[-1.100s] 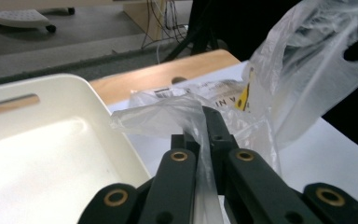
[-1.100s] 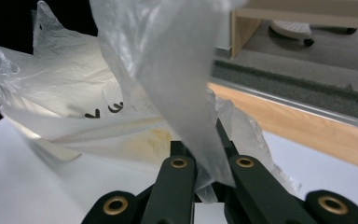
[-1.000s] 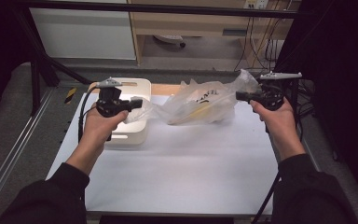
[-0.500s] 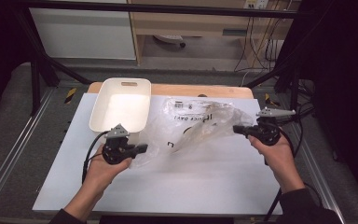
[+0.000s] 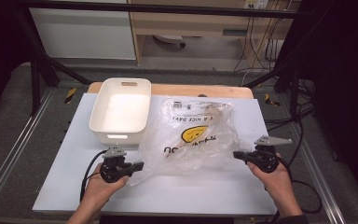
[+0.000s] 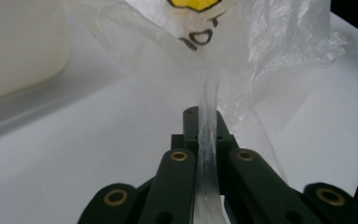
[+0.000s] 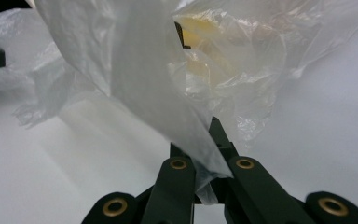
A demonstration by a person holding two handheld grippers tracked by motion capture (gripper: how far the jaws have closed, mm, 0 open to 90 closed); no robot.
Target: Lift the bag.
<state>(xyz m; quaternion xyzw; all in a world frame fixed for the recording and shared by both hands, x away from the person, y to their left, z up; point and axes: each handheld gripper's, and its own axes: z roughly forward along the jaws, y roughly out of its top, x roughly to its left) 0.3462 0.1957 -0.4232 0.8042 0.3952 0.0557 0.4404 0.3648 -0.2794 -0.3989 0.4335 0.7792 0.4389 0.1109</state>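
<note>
I count: one clear plastic bag point(image 5: 193, 133), one white bin point(image 5: 120, 110), one table point(image 5: 168, 191), two grippers — left gripper point(image 5: 139, 165), right gripper point(image 5: 237, 154).

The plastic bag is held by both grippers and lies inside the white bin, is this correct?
Not quite. Both grippers, left and right, do grip the plastic bag, but it lies on the table beside the white bin, not inside it. The high view shows this.

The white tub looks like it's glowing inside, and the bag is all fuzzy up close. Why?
High view: overhead light washes out the white tub's floor, hiding detail there. Left gripper view: the strip of plastic bag pinched in the jaws sits near the lens, so it is soft; the yellow print above is blurred too. Right gripper view: the bag film is hazy and pale.
</note>
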